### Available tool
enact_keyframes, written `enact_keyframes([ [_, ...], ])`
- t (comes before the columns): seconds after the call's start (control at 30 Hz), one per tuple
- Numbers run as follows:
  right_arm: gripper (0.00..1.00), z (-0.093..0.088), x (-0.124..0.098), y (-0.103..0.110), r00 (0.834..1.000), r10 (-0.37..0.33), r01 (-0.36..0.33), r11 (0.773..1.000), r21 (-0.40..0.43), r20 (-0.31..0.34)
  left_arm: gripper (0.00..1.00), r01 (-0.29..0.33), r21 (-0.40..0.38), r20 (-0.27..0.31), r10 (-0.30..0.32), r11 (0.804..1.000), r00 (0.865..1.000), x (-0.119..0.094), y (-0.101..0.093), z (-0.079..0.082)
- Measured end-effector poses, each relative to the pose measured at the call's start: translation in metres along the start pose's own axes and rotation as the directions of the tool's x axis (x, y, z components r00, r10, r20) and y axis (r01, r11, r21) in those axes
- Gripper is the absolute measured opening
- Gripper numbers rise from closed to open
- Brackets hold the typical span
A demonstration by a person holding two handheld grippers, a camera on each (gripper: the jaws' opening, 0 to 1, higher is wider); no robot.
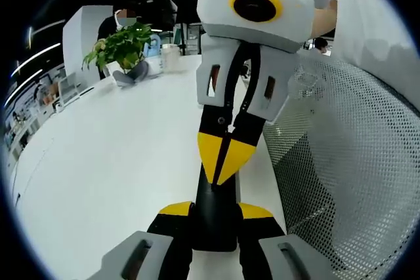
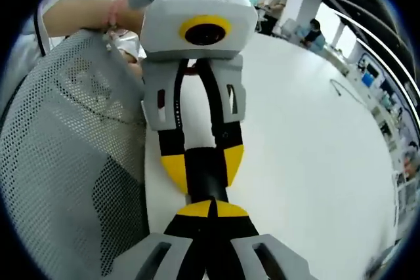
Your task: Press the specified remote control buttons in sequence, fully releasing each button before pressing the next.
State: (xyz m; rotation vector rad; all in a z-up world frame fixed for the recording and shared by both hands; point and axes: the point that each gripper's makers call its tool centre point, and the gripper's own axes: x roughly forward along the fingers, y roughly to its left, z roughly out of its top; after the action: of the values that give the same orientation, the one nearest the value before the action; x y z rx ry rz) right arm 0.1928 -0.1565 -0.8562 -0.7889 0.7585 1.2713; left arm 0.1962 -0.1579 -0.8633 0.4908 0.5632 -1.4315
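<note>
A black remote control (image 1: 213,224) stands up between the yellow-tipped fingers of my left gripper (image 1: 215,211), which is shut on its sides. My right gripper (image 1: 225,159) comes down from above with its two yellow tips pressed together, and their point rests on the remote's upper end. In the right gripper view the remote (image 2: 207,178) is a short black bar held by the left gripper (image 2: 205,165), and the shut tips of the right gripper (image 2: 211,209) meet it from below. The buttons are hidden.
A white table (image 1: 98,162) stretches out under both grippers. A grey mesh chair back (image 1: 354,162) stands close beside them. A potted plant (image 1: 125,47) and a seated person are at the far end. A thin cable (image 2: 348,93) lies on the table.
</note>
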Motion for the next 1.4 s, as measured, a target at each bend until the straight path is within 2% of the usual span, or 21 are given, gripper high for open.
enact_keyframes([
  [0.3,0.00,0.0010,0.0028,0.0009,0.999,0.021,-0.022,0.999,-0.026,-0.039,0.25,0.001,-0.001,0.001,-0.001,1.000,1.000,-0.0002,-0.0003,-0.0004],
  [0.43,0.00,0.0007,0.0040,0.0019,0.997,0.020,-0.027,0.996,-0.085,-0.075,0.25,0.001,0.000,0.001,-0.001,1.000,1.000,-0.0002,-0.0007,-0.0005],
  [0.7,0.00,0.0005,0.0041,0.0017,0.996,0.024,-0.032,0.995,-0.098,-0.083,0.25,0.005,-0.003,-0.006,-0.005,1.000,1.000,-0.0002,-0.0016,-0.0006],
  [0.83,0.00,0.0008,0.0048,0.0015,0.997,0.009,-0.021,0.990,-0.143,-0.082,0.25,0.000,-0.008,-0.013,0.000,1.000,1.000,0.0001,-0.0013,-0.0008],
  [0.97,0.00,0.0011,0.0051,0.0007,0.996,0.004,-0.016,0.991,-0.134,-0.093,0.25,-0.018,-0.019,-0.011,0.017,1.000,1.000,0.0002,-0.0013,-0.0003],
  [1.27,0.00,0.0005,0.0037,0.0007,0.998,-0.049,0.043,0.989,-0.139,-0.045,0.25,-0.036,-0.027,-0.013,0.036,0.999,0.999,0.0004,-0.0007,0.0000],
  [1.4,0.00,0.0029,0.0018,0.0005,0.995,-0.065,0.072,0.993,-0.097,0.078,0.25,-0.041,-0.029,-0.021,0.041,0.999,0.999,0.0003,-0.0004,-0.0003],
])
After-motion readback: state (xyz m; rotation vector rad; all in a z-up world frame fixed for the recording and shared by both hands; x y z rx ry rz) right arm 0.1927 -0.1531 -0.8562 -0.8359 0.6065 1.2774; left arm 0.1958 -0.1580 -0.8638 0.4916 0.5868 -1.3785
